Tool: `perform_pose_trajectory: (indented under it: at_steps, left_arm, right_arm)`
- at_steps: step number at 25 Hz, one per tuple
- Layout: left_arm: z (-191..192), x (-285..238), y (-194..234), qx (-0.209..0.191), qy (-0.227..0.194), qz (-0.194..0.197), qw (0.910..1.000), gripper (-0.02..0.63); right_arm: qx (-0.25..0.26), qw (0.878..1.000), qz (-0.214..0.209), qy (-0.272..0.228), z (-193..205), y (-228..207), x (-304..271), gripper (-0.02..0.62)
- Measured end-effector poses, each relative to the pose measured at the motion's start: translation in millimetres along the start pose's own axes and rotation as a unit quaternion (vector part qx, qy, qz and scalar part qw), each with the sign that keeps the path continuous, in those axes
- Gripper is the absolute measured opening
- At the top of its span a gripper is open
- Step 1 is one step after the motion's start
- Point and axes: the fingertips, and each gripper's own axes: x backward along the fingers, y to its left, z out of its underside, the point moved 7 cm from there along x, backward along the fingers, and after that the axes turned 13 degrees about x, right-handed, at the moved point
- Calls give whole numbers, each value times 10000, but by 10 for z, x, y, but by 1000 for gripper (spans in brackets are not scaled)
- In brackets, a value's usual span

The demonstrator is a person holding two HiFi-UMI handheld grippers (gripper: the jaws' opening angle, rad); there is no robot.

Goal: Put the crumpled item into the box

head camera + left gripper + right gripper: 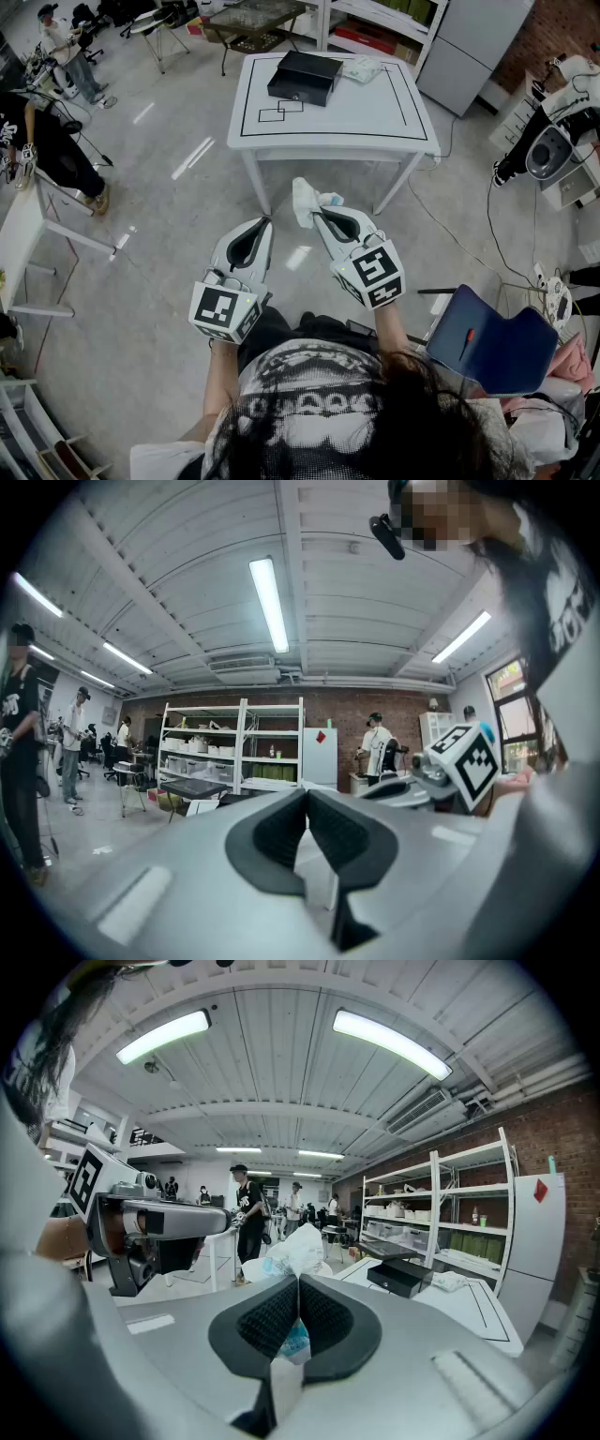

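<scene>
Pinching crumpled wrapper (305,199) in right gripper (318,213), aimed at far box (305,75) on table (253,141) | left gripper (267,222) pressed together, empty, spare.

The head view looks steeply down from above the person (347,412), the white table (375,103) far off at the frame's top. Each gripper view sits close behind its own jaws, facing level across the room; both take in the shelves (234,747), and the right one also shows that table.
</scene>
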Motion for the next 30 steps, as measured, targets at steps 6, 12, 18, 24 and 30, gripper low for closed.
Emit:
perform_pose_trajectory:
  at_steps: [6,12,18,24,30]
  left_arm:
    - [11,40,-61,14,32,-23,10000,0]
    - [77,96,-143,-26,116,-45,9999,0]
    - [66,92,-95,-45,159,-97,9998,0]
    - [61,-55,-32,-53,183,-41,9998,0]
    - [77,-269,132,-11,239,-46,9997,0]
  right_arm:
    - [-114,9999,11,-57,16,2,69,8]
    - [-193,9998,-16,-61,100,31,120,8]
    - [-266,9996,-66,-61,131,43,52,8]
    - [-321,9995,-20,-48,180,-67,-26,8]
    - [-367,9993,-34,39,260,-227,-211,8]
